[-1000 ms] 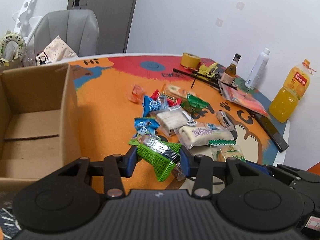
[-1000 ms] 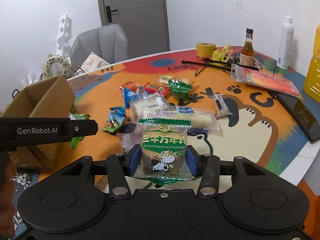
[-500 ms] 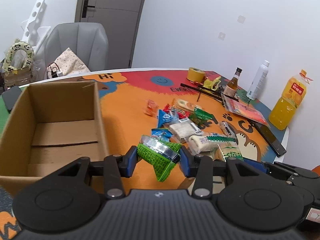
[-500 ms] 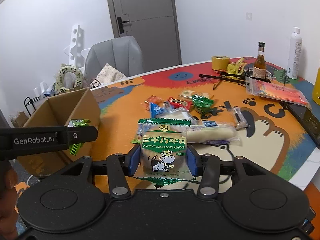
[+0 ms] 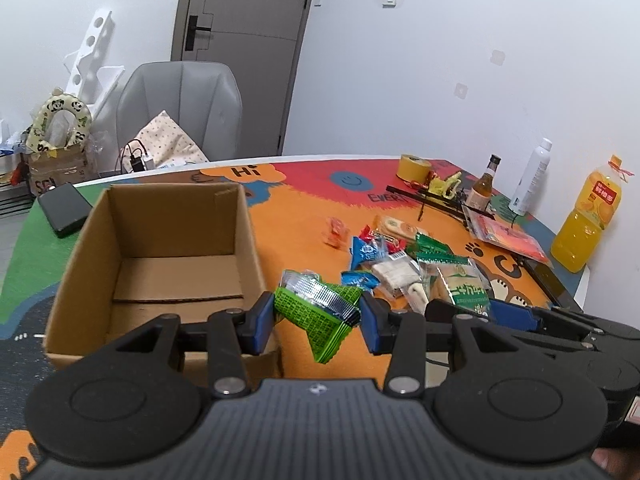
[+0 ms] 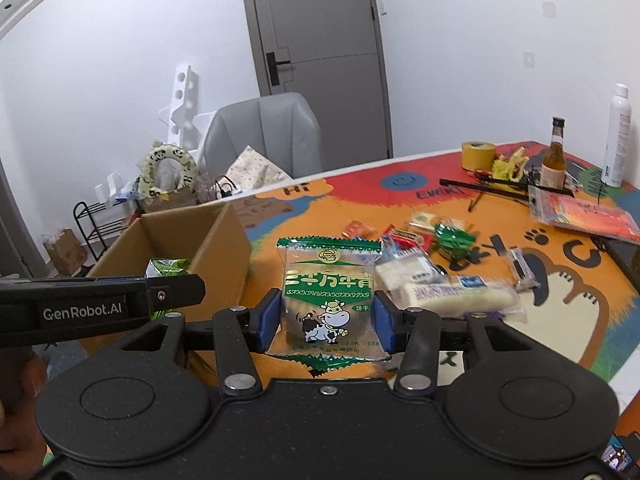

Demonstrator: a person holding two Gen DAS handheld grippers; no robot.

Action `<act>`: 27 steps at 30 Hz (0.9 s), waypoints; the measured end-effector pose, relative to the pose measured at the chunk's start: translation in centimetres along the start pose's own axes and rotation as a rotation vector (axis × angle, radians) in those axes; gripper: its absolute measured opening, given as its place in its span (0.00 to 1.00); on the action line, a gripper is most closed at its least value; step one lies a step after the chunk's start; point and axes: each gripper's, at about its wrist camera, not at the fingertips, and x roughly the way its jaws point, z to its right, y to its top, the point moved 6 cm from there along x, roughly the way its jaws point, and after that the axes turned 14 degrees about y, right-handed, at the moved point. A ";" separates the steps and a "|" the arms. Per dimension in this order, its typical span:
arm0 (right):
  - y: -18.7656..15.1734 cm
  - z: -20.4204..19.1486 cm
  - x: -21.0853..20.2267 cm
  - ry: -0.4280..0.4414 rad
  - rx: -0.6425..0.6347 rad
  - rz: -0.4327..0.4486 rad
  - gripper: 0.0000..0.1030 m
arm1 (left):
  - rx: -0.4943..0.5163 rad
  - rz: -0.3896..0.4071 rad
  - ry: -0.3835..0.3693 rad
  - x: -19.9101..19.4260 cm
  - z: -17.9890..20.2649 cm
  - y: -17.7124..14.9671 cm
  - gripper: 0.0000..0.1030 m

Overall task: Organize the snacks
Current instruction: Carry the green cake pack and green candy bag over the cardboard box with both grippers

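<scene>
My left gripper [image 5: 318, 316] is shut on a green foil snack packet [image 5: 320, 314], held above the table just right of the open cardboard box [image 5: 160, 276]. My right gripper [image 6: 326, 320] is shut on a clear biscuit packet with green print and a cow [image 6: 330, 300], held above the table to the right of the box [image 6: 224, 256]. The left gripper's side and its green packet [image 6: 166, 270] show at the left of the right wrist view. A pile of loose snacks [image 5: 396, 264] lies in the middle of the orange mat; it also shows in the right wrist view [image 6: 436, 272].
A tape roll [image 5: 414, 166], brown bottle [image 5: 482, 188], white bottle [image 5: 530, 178] and orange juice bottle [image 5: 586, 218] stand along the far right of the table. A black phone [image 5: 64, 210] lies left of the box. A grey chair [image 5: 180, 108] stands behind the table.
Both grippers have risen and pulled back with their packets. The box now lies in fuller view beneath and left of the left gripper.
</scene>
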 end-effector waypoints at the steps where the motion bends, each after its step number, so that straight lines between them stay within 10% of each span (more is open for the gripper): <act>1: 0.1 -0.2 0.0 0.003 -0.002 0.002 0.45 | -0.003 0.002 0.002 -0.1 -0.3 0.1 0.42; 27: 2.3 -7.4 5.0 0.100 -0.113 -0.014 0.45 | -0.068 -0.004 0.118 2.5 -9.6 2.0 0.44</act>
